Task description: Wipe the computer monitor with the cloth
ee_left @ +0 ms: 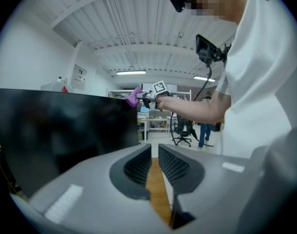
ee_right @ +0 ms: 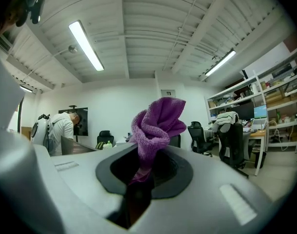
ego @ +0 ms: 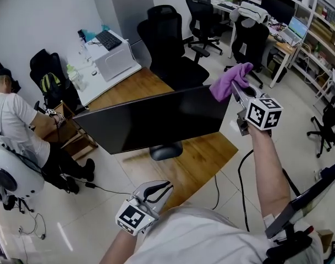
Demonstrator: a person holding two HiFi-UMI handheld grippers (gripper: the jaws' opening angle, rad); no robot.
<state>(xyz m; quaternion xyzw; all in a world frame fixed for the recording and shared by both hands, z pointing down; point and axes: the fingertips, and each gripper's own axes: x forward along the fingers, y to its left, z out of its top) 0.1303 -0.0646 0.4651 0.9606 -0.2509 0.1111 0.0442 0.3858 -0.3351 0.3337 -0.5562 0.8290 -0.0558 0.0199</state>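
- The right hand-held gripper point(ego: 235, 87) is raised at the upper right of the head view, and its grey plastic jaws are clamped on the cloth point(ego: 231, 80).
- In the right gripper view, the right hand-held gripper point(ee_right: 141, 175) pinches the lower end of the cloth point(ee_right: 156, 126). The purple terry fabric rises from the dark recess in a bunched, folded tuft with a nubby pile.
- The cloth sits at the monitor's point(ego: 156, 120) upper right corner in the head view. I cannot tell whether it is touching the corner.
- The monitor is a wide, thin, black rectangle with a glossy dark screen. It stands on a rounded dark base point(ego: 166, 150) at the centre of the frame.
- The counter point(ego: 203, 157) under it has a warm brown wood-grain top with a smooth sheen.
- The left hand-held gripper point(ego: 159, 190) is low at the bottom centre of the head view, near the person's white shirt. It is well apart from the monitor.
- In the left gripper view, the left hand-held gripper point(ee_left: 154, 167) has its jaws drawn almost together. Only a thin slit separates the ribbed black pads, with nothing held in it, and the wood shows through.
- That view also shows the monitor point(ee_left: 65, 130) filling the left side, with the cloth point(ee_left: 134, 96) small at its top right corner.
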